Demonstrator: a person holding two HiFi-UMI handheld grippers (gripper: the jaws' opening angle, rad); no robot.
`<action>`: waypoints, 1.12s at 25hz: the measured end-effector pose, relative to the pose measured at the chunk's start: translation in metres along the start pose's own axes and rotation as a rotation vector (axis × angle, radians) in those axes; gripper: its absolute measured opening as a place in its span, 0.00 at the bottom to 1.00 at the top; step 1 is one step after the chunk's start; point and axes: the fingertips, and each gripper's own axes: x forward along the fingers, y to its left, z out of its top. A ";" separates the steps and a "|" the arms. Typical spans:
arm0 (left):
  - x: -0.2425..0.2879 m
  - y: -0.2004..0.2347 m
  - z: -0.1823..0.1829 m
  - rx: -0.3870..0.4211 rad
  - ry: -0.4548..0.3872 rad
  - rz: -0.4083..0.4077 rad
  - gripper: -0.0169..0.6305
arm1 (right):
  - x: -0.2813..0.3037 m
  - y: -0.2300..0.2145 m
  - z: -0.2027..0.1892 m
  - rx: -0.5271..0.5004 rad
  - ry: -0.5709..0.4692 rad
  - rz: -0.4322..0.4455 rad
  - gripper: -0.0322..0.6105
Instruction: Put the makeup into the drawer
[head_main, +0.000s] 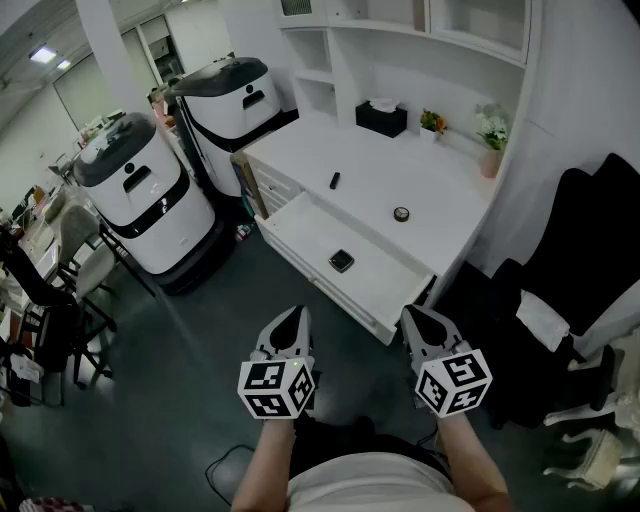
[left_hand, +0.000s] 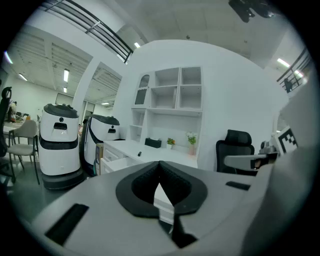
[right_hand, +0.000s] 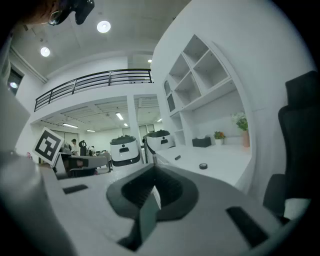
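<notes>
We hold both grippers low in front of us, short of the desk (head_main: 420, 165), and neither is carrying anything. The left gripper (head_main: 297, 313) has its jaws pressed together with nothing between them, and so does the right gripper (head_main: 413, 316).

The drawer (head_main: 305, 225) stands pulled out just ahead of both grippers, nearer the right one. A small square compact (head_main: 341, 261) already lies inside it. As we judge it, two makeup pieces are left on the desk top. A round tin (head_main: 401, 213) sits straight ahead of the right gripper, past the far edge of the drawer and well apart from the jaws. A black stick (head_main: 334, 180) lies farther off, ahead of the gap between the two grippers and a little toward the left one.

The step in hand looks like the reach for the next piece. To do it well, we should:

- Spread the right jaws before we arrive, not over the tin.
- Carry the gripper over the open drawer without knocking its front edge.
- Tip the nose down so the pads come in on either side of the tin's rim.
- Close gently, since a low round thing on a smooth top may skate away from a one-sided touch.

The left gripper can take the stick across its narrow width.
</notes>
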 end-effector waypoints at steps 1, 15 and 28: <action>0.003 -0.002 -0.001 0.002 0.002 -0.004 0.02 | 0.000 -0.003 0.001 0.005 -0.002 -0.002 0.05; 0.021 -0.009 -0.007 0.005 0.023 -0.007 0.02 | 0.004 -0.033 0.000 0.025 0.012 -0.047 0.05; 0.018 -0.012 -0.009 0.015 0.018 0.001 0.02 | 0.005 -0.020 0.000 -0.022 0.016 -0.007 0.05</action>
